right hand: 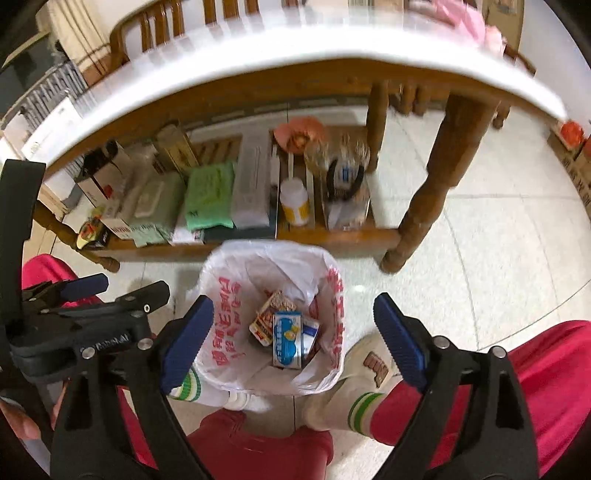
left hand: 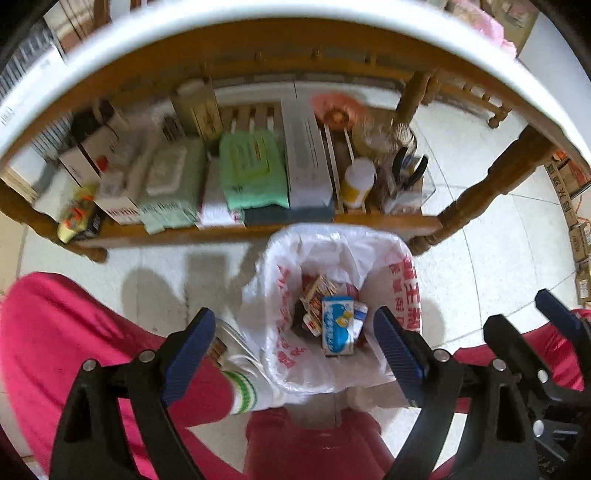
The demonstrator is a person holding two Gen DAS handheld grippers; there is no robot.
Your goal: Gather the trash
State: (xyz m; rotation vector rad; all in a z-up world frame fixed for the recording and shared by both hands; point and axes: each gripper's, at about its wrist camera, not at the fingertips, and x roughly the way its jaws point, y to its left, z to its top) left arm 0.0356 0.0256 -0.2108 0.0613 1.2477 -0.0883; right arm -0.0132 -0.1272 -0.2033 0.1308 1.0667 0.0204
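Observation:
A trash bin lined with a white plastic bag with red print (left hand: 280, 332) (right hand: 225, 332) stands on the tiled floor between the person's feet. Inside lie a blue-and-white carton (left hand: 337, 326) (right hand: 286, 345) and small red-and-yellow boxes (left hand: 317, 291) (right hand: 266, 317). My left gripper (left hand: 295, 354) hangs above the bin, open and empty. My right gripper (right hand: 291, 343) is also above the bin, open and empty. The right gripper shows at the right edge of the left wrist view (left hand: 532, 332); the left one shows at the left of the right wrist view (right hand: 122, 291).
A wooden table with a white top (left hand: 258, 33) (right hand: 295, 48) stands just beyond the bin. Its lower shelf (left hand: 258, 225) holds boxes, a green wipes pack (left hand: 251, 166), and a yellow-labelled bottle (right hand: 293, 201). Table legs (right hand: 436, 192) flank the bin. Red-trousered legs (left hand: 74, 350) sit either side.

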